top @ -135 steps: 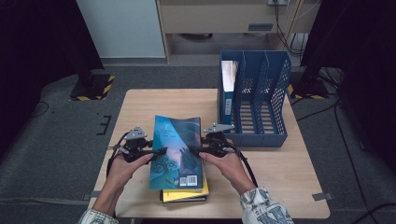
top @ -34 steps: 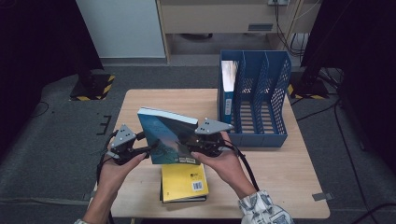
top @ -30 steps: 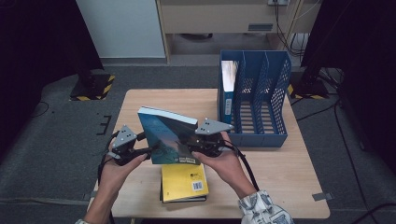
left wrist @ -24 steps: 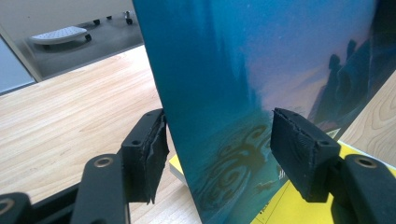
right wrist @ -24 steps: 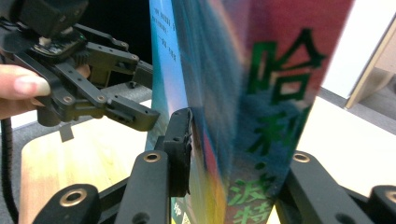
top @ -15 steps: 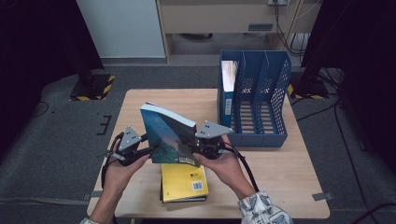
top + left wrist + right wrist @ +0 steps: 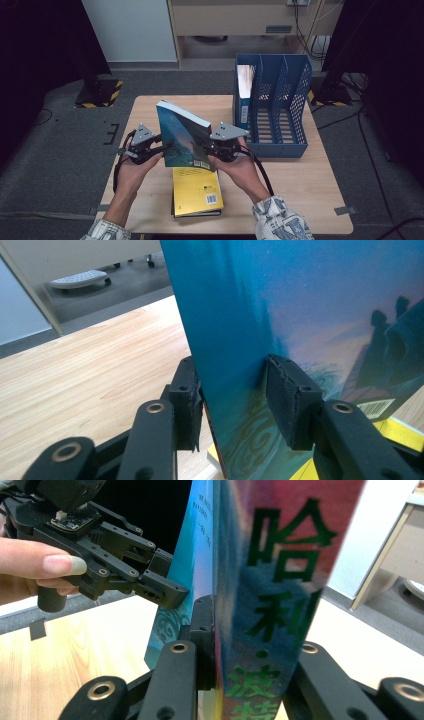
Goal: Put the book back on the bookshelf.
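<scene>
1. Since a second ago the left gripper (image 7: 167, 146) slid in along the teal book (image 7: 182, 134), and its jaws have just been closing with the book's edge between them.
2. Left jaws now: narrowed onto the cover. In the left gripper view one pad sits flat on the painted face and the other is right against the back, so it looks like a pinch on the book (image 7: 300, 315).
3. Right gripper (image 7: 205, 148): jaws clamped tight across the spine side. In the right gripper view the book (image 7: 265, 595) stands upright between them, a pad pressed on each side.
4. So the book hangs on edge between the two sets of jaws, clear of the tabletop (image 7: 295, 185).
5. Below the jaws, a yellow book (image 7: 196, 191) lies flat on the tabletop.
6. Past the right jaws stands a blue file rack (image 7: 274, 107).
</scene>
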`<state>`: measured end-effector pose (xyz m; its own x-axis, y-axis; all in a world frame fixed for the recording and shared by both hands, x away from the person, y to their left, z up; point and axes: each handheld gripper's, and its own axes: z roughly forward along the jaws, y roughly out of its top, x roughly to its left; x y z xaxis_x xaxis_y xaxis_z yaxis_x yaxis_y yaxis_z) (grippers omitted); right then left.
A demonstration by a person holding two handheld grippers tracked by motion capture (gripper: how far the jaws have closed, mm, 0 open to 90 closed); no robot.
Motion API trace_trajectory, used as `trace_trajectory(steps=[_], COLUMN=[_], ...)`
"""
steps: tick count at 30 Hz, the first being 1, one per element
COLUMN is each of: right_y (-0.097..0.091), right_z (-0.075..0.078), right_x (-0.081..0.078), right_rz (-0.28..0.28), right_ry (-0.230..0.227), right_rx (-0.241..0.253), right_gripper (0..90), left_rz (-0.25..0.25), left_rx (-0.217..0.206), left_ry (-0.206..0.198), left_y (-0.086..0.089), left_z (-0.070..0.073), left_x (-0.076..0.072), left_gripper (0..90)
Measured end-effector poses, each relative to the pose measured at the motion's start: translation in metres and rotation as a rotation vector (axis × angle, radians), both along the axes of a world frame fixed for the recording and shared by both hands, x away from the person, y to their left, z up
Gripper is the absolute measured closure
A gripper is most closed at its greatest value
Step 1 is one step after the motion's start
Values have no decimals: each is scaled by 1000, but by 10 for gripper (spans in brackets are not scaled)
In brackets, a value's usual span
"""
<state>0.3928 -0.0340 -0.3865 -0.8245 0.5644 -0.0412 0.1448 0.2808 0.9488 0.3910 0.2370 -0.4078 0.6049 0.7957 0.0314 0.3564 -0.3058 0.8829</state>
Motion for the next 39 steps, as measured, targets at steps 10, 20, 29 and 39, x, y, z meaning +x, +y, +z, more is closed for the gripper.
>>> trace_trajectory(steps=[10, 20, 29, 39], right_y=[-4, -1, 0, 2], right_z=[4, 10, 20, 30], right_x=[-11, -8, -3, 4], right_rz=[51, 80, 106, 116], right_ry=[24, 40, 47, 72], right_rx=[-7, 37, 56, 69], right_gripper=[702, 635, 626, 660], left_rz=[-12, -4, 0, -3], left_rx=[-17, -48, -40, -39], left_ry=[16, -4, 1, 4], left_y=[5, 7, 5, 5], left_z=[5, 7, 7, 8], left_x=[-17, -18, -17, -17], left_gripper=[539, 527, 520, 513])
